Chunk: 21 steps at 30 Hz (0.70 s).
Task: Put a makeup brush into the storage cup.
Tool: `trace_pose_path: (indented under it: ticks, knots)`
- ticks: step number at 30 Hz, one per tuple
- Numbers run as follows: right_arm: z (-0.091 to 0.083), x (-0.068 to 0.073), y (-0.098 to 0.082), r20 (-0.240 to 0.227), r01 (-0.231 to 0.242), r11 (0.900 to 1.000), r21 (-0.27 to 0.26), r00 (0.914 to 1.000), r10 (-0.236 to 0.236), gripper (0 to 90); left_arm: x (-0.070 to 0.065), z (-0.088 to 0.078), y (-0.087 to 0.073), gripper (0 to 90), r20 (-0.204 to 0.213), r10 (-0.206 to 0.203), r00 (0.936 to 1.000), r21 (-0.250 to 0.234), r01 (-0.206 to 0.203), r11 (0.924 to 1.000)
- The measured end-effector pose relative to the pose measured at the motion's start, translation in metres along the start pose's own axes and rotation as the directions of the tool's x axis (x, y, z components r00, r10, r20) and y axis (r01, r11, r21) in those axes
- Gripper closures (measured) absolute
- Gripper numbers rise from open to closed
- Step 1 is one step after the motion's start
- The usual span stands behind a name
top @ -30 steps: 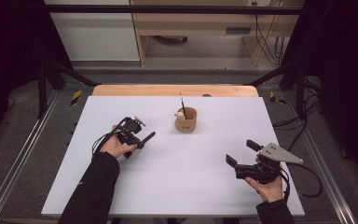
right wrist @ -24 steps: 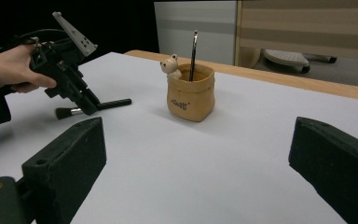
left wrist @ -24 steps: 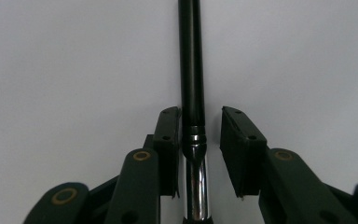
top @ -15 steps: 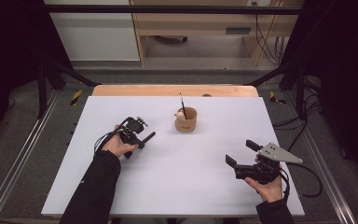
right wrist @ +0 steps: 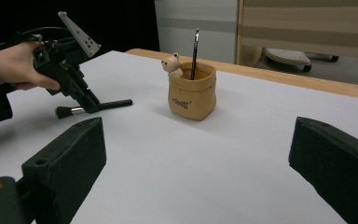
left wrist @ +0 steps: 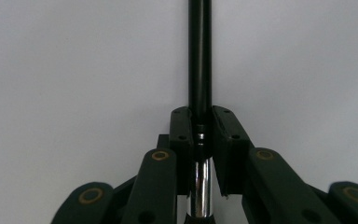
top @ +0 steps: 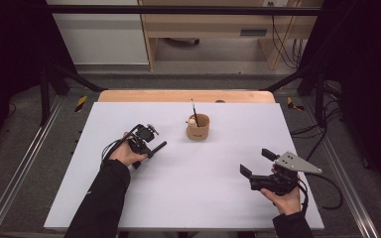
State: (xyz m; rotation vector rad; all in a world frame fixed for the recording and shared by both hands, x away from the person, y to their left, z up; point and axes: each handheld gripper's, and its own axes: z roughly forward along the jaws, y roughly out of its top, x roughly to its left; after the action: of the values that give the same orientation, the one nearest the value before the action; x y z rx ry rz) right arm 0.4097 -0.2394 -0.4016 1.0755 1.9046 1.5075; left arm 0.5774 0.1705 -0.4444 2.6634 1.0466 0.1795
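A makeup brush (top: 159,146) with a black handle and a silver ferrule lies on the white table (top: 188,198), left of centre. My left gripper (top: 148,150) comes down onto it; its jaws have just been closing, and they now press on the brush handle (left wrist: 199,56) just past the ferrule. In the right gripper view the brush (right wrist: 114,102) lies flat under the left gripper (right wrist: 91,106), bristles toward the hand. My right gripper (top: 256,162) rests near the front right with its jaws wide apart and nothing between them (right wrist: 200,158).
A tan pouch (top: 198,128) with a small bear figure stands at the table's middle back, a thin black brush (top: 194,110) upright in it. The far table edge is a wooden strip (top: 186,95). Metal frame rails run along both sides.
The left gripper's jaws have drawn together around the brush handle. Both hands have stayed where they were.
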Motion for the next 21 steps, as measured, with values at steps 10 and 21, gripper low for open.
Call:
trace_pose_path:
  ticks: [10, 21]
  knots:
    - [0.0, 0.0, 0.0, -0.001, 0.0, 1.0, 0.0, 1.0, 0.0, 4.5, -0.003, -0.006, 0.0, 78.7, 0.008, 0.032, 0.9994, -0.021, -0.032, 0.9993]
    - [0.0, 0.0, 0.0, -0.002, 0.003, 1.0, 0.001, 1.0, -0.003, 4.5, -0.008, -0.023, -0.002, 78.7, 0.024, 0.072, 0.9971, -0.041, -0.071, 0.9966]
